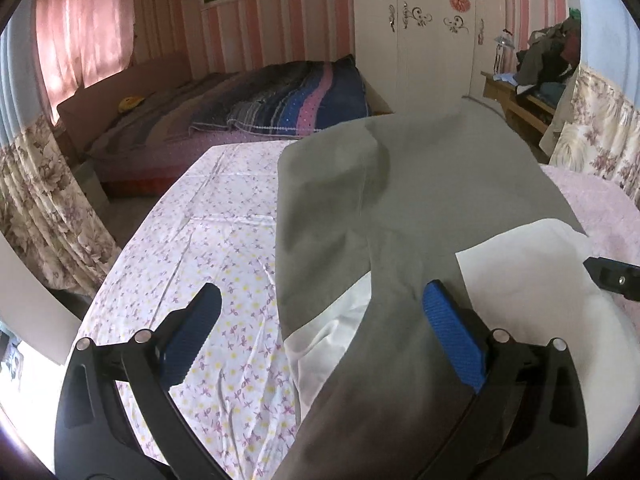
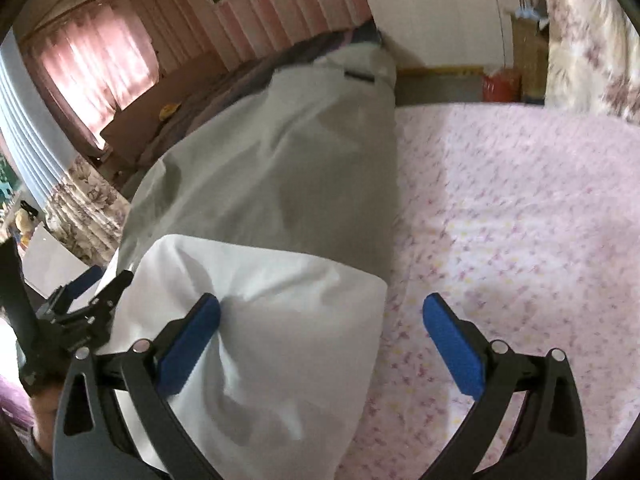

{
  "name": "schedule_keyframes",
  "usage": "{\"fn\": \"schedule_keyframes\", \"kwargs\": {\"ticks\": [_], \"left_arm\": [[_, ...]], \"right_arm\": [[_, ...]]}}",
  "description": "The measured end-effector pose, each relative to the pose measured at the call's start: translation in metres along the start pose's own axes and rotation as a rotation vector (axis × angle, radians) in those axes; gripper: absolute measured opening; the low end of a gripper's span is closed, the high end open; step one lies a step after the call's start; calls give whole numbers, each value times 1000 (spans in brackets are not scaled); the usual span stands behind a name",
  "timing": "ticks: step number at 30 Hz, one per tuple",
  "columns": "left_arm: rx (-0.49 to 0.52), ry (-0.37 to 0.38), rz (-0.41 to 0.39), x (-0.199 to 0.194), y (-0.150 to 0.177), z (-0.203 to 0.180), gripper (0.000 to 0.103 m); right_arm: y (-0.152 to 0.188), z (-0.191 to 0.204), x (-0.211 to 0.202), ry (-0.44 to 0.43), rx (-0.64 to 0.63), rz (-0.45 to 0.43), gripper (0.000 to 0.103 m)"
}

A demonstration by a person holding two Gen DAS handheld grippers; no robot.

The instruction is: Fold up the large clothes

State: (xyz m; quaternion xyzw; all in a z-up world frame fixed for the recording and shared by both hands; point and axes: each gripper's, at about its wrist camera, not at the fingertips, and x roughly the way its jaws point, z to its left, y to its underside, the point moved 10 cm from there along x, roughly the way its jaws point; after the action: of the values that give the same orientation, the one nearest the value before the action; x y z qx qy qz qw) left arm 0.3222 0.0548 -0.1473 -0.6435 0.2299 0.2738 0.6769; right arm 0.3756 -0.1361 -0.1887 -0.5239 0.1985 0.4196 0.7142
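Note:
A large grey garment [image 1: 420, 184] with a white lining [image 1: 528, 264] lies lengthwise on a floral sheet [image 1: 208, 248]. My left gripper [image 1: 320, 312] is open low over the near end, with the grey cloth and the white lining between its blue pads, which stand clear of them. In the right wrist view the grey garment [image 2: 280, 168] runs away from me, with the white part [image 2: 280, 320] folded over its near end. My right gripper [image 2: 320, 316] is open over that white part, its left pad [image 2: 192, 344] against the cloth. The left gripper [image 2: 84, 300] shows at the left.
The floral sheet [image 2: 520, 220] stretches wide to the right of the garment. A bed with a striped blanket [image 1: 288, 96] and a white wardrobe [image 1: 424, 32] stand behind. A wooden shelf with piled clothes [image 1: 544, 64] is at the far right.

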Motion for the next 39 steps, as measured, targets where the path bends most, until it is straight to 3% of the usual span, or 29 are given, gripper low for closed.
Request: {"fn": "schedule_keyframes", "kwargs": {"ticks": [7, 15, 17, 21, 25, 30, 33, 35, 39], "left_arm": [[-18, -3, 3, 9, 0, -2, 100], [-30, -16, -7, 14, -1, -5, 100], [-22, -8, -10, 14, -1, -8, 97], [37, 9, -28, 10, -6, -29, 78], [-11, 94, -22, 6, -14, -60, 76], [-69, 244, -19, 1, -26, -142, 77], [-72, 318, -9, -3, -28, -207, 81], [-33, 320, -13, -4, -24, -256, 83], [-9, 303, -21, -1, -13, -315, 88]], "right_arm": [[-3, 10, 11, -17, -83, 13, 100], [-7, 19, 2, -76, -83, -81, 45], [-8, 18, -2, -96, -83, -96, 38], [-17, 14, -15, -149, -72, -100, 28], [-36, 0, -45, -118, -116, -139, 25], [-61, -58, -100, -22, -146, -174, 25], [-64, -127, -132, 78, -147, -163, 25], [-60, -166, -141, 122, -136, -143, 26], [-40, -231, -130, 220, -149, -75, 32]]}}
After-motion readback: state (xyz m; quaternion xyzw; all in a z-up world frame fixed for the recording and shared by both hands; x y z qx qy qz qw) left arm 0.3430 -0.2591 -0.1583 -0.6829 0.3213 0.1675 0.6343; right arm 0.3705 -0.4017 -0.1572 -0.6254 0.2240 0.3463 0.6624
